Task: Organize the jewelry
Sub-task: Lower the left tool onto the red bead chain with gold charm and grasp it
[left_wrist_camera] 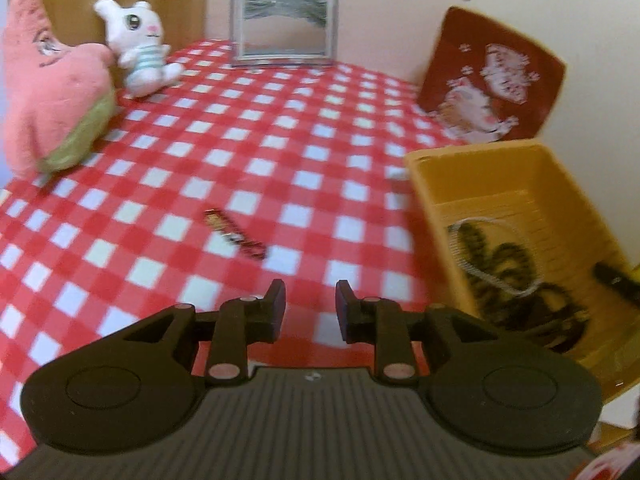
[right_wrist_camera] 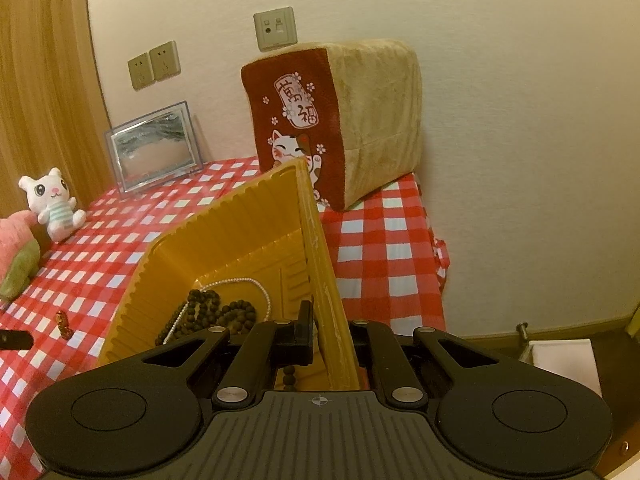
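The step in hand looks like the fetching of the last loose piece: a small dark-red and gold beaded bracelet (left_wrist_camera: 235, 233) lies stretched out on the red-and-white checked tabletop (left_wrist_camera: 248, 128), apart from the yellow ribbed plastic bin (left_wrist_camera: 472, 168) and to its left in the left wrist view. The bin already holds a string of dark brown wooden beads (right_wrist_camera: 208, 308) and a thin white pearl-like strand (right_wrist_camera: 240, 281) on its floor.

The left claw (left_wrist_camera: 311, 307) hangs above the tabletop, pointing steeply downward, with its jaws parted by a modest gap and nothing between them; the bracelet sits just ahead of its tips and slightly to the left. The picture is blurred there, so the piece's clasp and exact shape cannot be made out.

The right claw (right_wrist_camera: 329, 330) is closed tight on the near wall of the yellow bin, one finger inside and one outside, and it appears to tip the bin up toward the other hand.

The next move, as I judge it, calls for the left claw to come forward and down over the bracelet, straddle it crosswise and close on it. A flat, thin chain of beads on cloth may slip or snag.
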{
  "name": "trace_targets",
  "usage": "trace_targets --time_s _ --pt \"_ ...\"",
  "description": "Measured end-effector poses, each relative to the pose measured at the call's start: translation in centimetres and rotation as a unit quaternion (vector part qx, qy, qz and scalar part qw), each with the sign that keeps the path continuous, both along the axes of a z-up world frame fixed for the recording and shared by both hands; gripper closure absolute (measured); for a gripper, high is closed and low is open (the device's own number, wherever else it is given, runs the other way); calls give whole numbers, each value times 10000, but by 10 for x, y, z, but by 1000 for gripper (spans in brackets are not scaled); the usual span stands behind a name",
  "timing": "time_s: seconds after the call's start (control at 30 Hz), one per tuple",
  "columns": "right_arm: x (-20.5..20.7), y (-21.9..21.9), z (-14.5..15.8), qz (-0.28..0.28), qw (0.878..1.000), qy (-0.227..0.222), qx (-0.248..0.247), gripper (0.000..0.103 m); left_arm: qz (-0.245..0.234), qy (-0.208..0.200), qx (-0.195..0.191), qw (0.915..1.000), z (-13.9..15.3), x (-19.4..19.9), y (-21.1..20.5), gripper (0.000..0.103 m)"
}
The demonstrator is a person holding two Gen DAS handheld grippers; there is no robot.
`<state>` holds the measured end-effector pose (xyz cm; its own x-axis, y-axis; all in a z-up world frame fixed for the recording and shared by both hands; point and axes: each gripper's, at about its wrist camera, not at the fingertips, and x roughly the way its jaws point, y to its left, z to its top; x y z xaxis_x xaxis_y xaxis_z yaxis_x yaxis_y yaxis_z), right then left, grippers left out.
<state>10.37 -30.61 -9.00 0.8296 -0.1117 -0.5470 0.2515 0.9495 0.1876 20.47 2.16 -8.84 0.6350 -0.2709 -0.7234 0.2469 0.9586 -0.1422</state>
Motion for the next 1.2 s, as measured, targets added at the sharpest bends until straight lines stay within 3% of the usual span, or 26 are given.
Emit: trace_targets --time_s 0.4,0.9,1.2 --pt "0 2 -2 -80 9999 58 -38 96 207 -60 362 9991 -22 18 16 78" --pt "3 2 -5 -165 9997 140 -62 96 249 -133 448 9986 -44 76 0 78" --pt "3 2 -6 -166 9997 155 -57 96 492 96 344 9981 -58 97 4 79"
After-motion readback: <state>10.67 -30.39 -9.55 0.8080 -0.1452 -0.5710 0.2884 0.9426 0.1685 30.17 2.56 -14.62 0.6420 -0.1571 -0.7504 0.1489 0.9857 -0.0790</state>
